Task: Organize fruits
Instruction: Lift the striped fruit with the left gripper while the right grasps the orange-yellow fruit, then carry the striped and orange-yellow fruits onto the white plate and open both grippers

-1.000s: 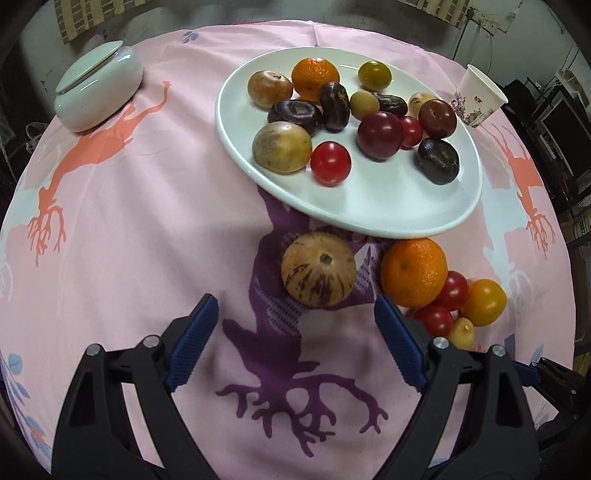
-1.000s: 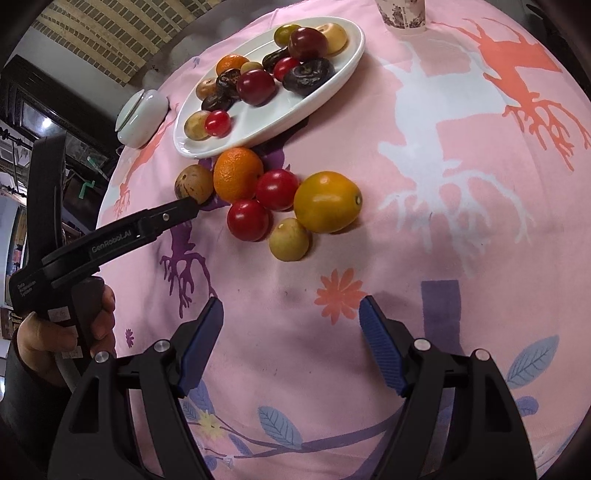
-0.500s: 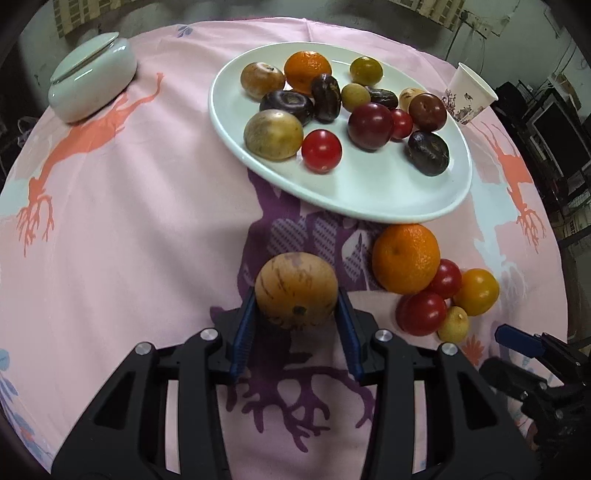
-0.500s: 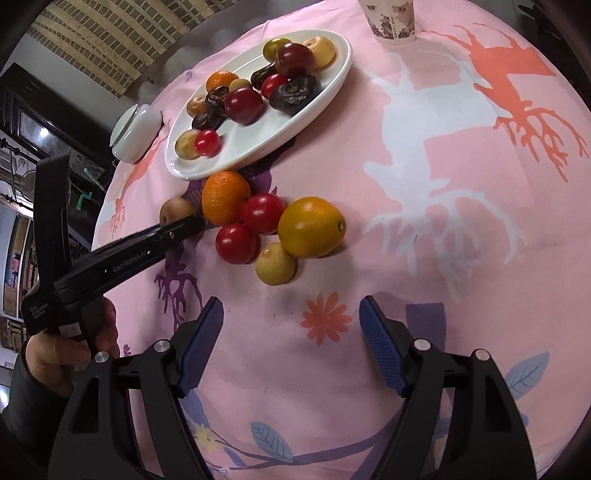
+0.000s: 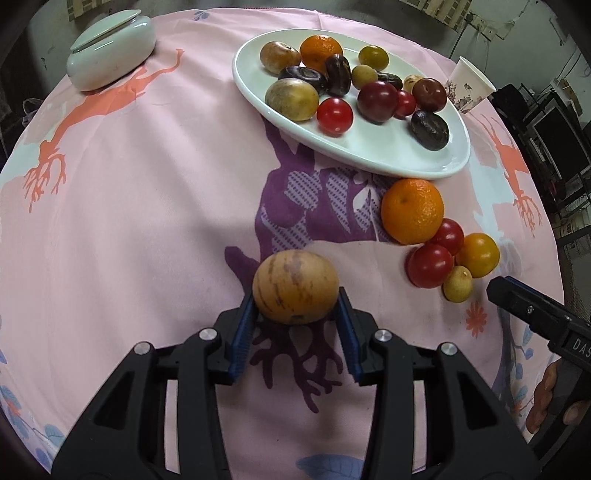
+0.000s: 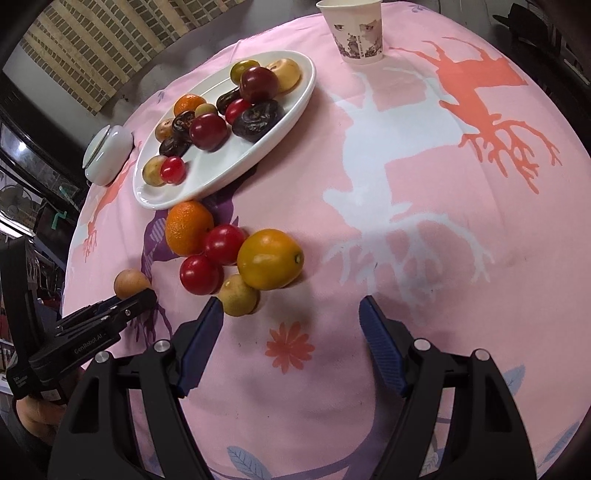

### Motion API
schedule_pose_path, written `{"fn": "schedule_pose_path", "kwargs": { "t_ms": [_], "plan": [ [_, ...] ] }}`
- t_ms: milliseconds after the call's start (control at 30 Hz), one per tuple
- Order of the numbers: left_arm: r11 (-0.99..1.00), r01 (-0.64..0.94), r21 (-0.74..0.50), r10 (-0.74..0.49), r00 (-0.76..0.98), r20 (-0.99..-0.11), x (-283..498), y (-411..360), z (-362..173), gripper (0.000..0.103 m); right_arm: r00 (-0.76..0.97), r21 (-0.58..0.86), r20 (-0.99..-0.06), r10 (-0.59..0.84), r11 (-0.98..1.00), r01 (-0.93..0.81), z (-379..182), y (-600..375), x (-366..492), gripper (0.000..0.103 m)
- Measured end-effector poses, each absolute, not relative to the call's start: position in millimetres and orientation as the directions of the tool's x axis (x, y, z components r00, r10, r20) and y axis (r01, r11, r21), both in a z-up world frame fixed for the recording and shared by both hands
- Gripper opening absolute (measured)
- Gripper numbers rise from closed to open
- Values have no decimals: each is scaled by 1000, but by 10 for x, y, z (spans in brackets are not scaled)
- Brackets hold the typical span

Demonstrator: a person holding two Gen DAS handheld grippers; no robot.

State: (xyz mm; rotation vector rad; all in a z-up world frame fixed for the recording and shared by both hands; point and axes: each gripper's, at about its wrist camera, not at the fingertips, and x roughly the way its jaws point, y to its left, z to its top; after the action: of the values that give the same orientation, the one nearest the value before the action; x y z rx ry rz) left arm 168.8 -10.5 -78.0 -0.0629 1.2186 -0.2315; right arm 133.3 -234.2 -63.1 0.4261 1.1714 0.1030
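Observation:
My left gripper [image 5: 295,314] is shut on a tan striped round fruit [image 5: 295,286], held just above the pink cloth; it also shows in the right wrist view [image 6: 131,282]. A white oval plate [image 5: 388,147] holds several fruits. Beside the plate's near rim lie an orange [image 5: 412,210], two red tomatoes [image 5: 430,266], a yellow-orange fruit [image 5: 478,254] and a small yellow fruit [image 5: 458,284]. My right gripper [image 6: 291,317] is open and empty, just short of the small yellow fruit [image 6: 238,295] and the yellow-orange fruit [image 6: 269,264].
A lidded white ceramic bowl [image 5: 110,50] sits at the far left of the table. A paper cup [image 6: 354,31] stands beyond the plate [image 6: 207,181]. The round table has a pink patterned cloth [image 5: 147,184].
My left gripper closed on the striped fruit and drew it back from the plate. My right gripper moved closer to the loose fruits.

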Motion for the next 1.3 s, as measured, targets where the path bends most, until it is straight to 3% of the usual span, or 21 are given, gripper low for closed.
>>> {"fn": "schedule_pose_path", "kwargs": {
  "t_ms": [233, 300, 367, 467, 833, 933, 1167, 1300],
  "plan": [
    [974, 157, -160, -204, 327, -923, 1687, -142, -783, 45, 393, 377, -872, 291, 912, 161, -658, -2277, 1534, 71],
    [974, 156, -164, -208, 329, -921, 1696, -141, -787, 45, 369, 352, -891, 264, 916, 194, -707, -2273, 1576, 61],
    [973, 155, -172, -216, 330, -919, 1694, -128, -787, 46, 374, 343, -893, 252, 918, 200, -710, -2261, 1599, 58],
    [971, 143, -190, -228, 327, -917, 1705, -107, -787, 47, 369, 345, -891, 265, 923, 170, -709, -2186, 1647, 45],
    [970, 103, -222, -243, 321, -915, 1884, -70, -720, 49, 371, 468, -854, 365, 851, 239, -723, -2405, 1725, 38],
    [974, 126, -188, -221, 337, -915, 1920, -98, -723, 42, 384, 482, -845, 372, 841, 246, -665, -2490, 1662, 38],
    [973, 126, -194, -227, 342, -912, 1932, -79, -717, 42, 375, 483, -845, 382, 847, 224, -598, -2548, 1508, 38],
    [975, 109, -196, -222, 340, -914, 1949, -70, -730, 47, 364, 487, -846, 391, 844, 224, -602, -2564, 1460, 39]
  ]
}}
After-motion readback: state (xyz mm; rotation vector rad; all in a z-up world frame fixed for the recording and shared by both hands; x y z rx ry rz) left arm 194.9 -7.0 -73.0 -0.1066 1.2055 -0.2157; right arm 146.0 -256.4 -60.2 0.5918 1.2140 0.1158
